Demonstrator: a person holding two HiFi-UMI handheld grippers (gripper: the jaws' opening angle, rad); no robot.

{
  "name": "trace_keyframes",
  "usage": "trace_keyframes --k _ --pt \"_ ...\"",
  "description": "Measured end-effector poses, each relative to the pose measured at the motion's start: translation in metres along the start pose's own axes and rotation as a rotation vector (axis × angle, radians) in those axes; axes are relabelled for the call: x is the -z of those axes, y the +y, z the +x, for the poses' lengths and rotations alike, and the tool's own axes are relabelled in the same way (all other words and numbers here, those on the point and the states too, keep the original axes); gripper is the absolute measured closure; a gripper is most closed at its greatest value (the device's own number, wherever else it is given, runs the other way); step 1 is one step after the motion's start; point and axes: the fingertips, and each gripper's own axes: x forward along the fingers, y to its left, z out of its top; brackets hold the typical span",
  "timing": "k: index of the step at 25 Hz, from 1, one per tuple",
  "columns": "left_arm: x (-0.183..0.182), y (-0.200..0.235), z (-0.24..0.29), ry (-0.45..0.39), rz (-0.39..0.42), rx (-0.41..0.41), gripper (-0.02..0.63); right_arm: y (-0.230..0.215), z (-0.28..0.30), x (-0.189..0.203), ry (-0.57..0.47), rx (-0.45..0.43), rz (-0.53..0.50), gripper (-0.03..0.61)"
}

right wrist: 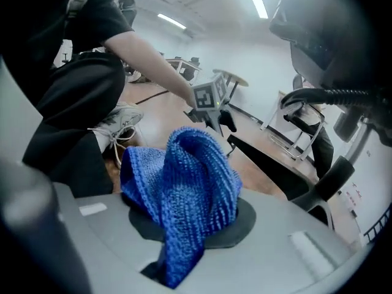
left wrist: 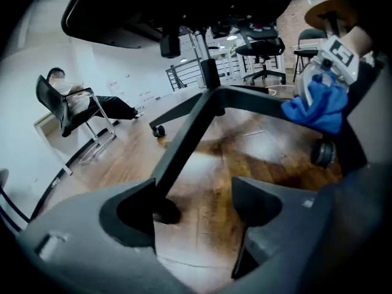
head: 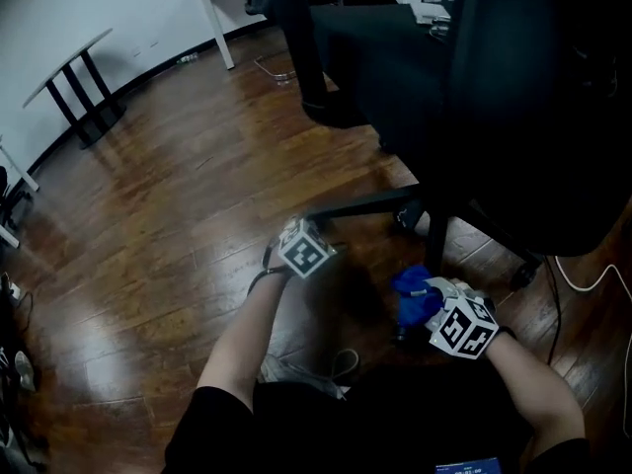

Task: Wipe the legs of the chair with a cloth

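Observation:
The black office chair (head: pixel 513 107) stands over me on a star base. One leg (head: pixel 365 205) runs left from the column (head: pixel 435 240). My left gripper (head: pixel 304 248) hovers by that leg's outer end. In the left gripper view the left gripper (left wrist: pixel 199 204) is open with only floor between its jaws, and the leg (left wrist: pixel 187 139) slopes down to a caster (left wrist: pixel 162 212) beside the left jaw. My right gripper (head: pixel 439 309) is shut on a bunched blue cloth (head: pixel 415 294), low beside the column. The cloth (right wrist: pixel 184 182) fills its jaws.
Wooden floor (head: pixel 178 215) all around. A small round table (head: pixel 74 77) stands at the far left and a white desk leg (head: pixel 215 23) behind. A white cable (head: pixel 592 279) lies at the right. A person sits on a chair (left wrist: pixel 67 103) by the wall. Another caster (left wrist: pixel 323 153) is near the cloth.

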Motion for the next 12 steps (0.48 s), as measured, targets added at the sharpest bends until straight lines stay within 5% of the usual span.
trace_keyframes --k 4,8,9,10,12 --pt "-0.003 0.042 0.032 0.001 0.003 -0.039 0.224 0.004 -0.008 -0.002 0.038 -0.003 -0.036 0.494" --pt "0.018 0.041 0.075 0.145 0.129 0.032 0.227 0.003 -0.004 -0.003 0.064 0.013 -0.073 0.494" --pt "0.024 0.044 0.080 0.189 0.166 0.007 0.271 0.003 -0.003 -0.003 0.081 0.023 -0.086 0.494" --pt "0.028 0.050 0.081 0.222 0.196 -0.029 0.481 0.002 -0.001 -0.001 0.102 0.032 -0.108 0.494" --pt "0.030 0.052 0.077 0.240 0.216 -0.049 0.486 -0.001 0.002 0.004 0.134 0.045 -0.153 0.494"
